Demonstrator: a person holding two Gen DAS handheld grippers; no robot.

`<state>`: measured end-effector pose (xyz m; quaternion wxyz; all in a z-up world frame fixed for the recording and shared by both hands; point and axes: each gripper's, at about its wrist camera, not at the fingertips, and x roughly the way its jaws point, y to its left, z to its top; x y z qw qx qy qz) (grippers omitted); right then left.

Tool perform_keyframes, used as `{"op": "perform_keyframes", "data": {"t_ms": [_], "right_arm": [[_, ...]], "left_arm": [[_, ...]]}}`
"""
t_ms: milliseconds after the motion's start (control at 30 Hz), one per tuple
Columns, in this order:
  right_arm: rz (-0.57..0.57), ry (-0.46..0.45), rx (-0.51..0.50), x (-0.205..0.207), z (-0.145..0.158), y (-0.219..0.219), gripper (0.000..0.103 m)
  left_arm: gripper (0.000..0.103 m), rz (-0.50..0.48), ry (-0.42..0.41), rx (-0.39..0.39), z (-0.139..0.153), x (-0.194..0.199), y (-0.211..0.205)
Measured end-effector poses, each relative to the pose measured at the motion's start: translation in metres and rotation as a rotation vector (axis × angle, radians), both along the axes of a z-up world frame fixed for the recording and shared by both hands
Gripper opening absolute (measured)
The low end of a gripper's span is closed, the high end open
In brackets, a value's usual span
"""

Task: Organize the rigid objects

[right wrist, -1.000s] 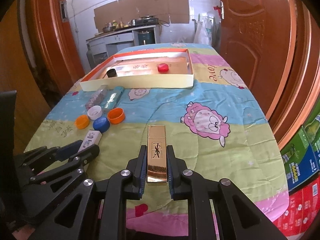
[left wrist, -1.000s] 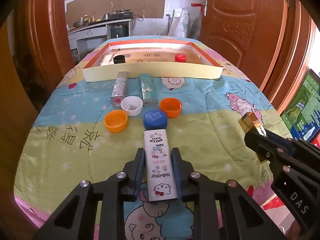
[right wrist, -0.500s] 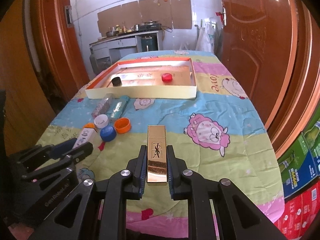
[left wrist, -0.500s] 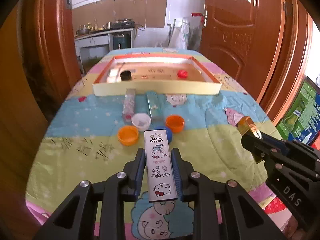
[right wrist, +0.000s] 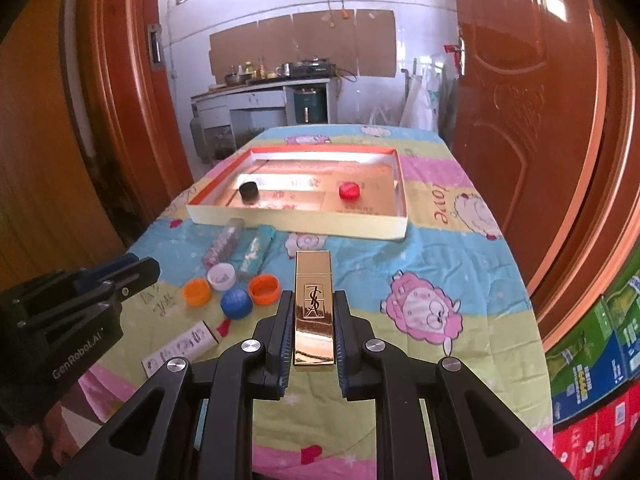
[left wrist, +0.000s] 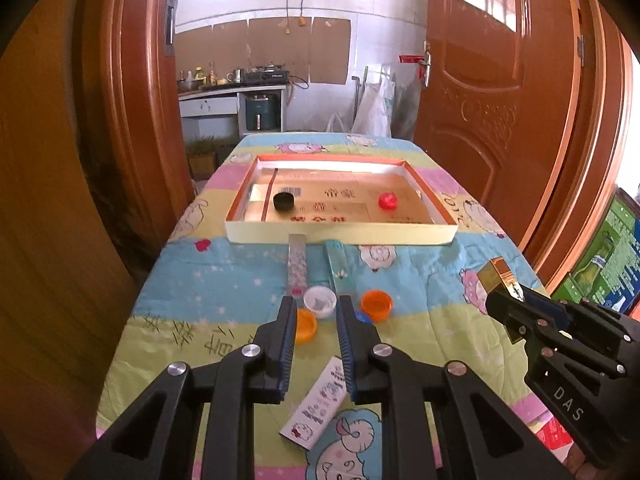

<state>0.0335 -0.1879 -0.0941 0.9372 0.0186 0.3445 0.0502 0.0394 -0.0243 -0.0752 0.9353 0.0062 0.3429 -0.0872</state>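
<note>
My left gripper [left wrist: 316, 308] is open and empty, raised above the table. The white Hello Kitty box [left wrist: 316, 404] lies below it on the quilt, tilted; it also shows in the right wrist view [right wrist: 180, 350]. My right gripper [right wrist: 314, 304] is shut on a gold YSL box [right wrist: 314, 308], held above the quilt; it shows at the right of the left wrist view [left wrist: 498, 280]. A shallow orange-rimmed tray [left wrist: 340, 236] at the far end holds a black cap [left wrist: 284, 201] and a red cap [left wrist: 388, 201].
Two orange caps [right wrist: 196, 292] [right wrist: 264, 289], a white cap [right wrist: 222, 276], a blue cap [right wrist: 236, 303], a glittery tube [right wrist: 222, 246] and a teal tube [right wrist: 256, 254] lie in front of the tray. Wooden doors flank the table. Stacked cartons [right wrist: 596, 360] stand at the right.
My left gripper has opened and let go of the Hello Kitty box, which now lies tilted on the quilt. Both grippers have risen and pulled back. The right gripper still holds the gold box.
</note>
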Motion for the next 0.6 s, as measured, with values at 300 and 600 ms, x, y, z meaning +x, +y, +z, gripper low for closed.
{"op": "perform_keyframes", "data": {"t_ms": [300, 600], "right_arm": [[-0.016, 0.029, 0.017, 0.006, -0.009, -0.002, 0.018], [-0.040, 0.053, 0.043, 0.007, -0.023, -0.010, 0.018]], "left_arm": [[0.021, -0.045, 0.080, -0.050, -0.022, 0.014, 0.019], [0.024, -0.292, 0.144, 0.034, -0.065, 0.004, -0.006]]}}
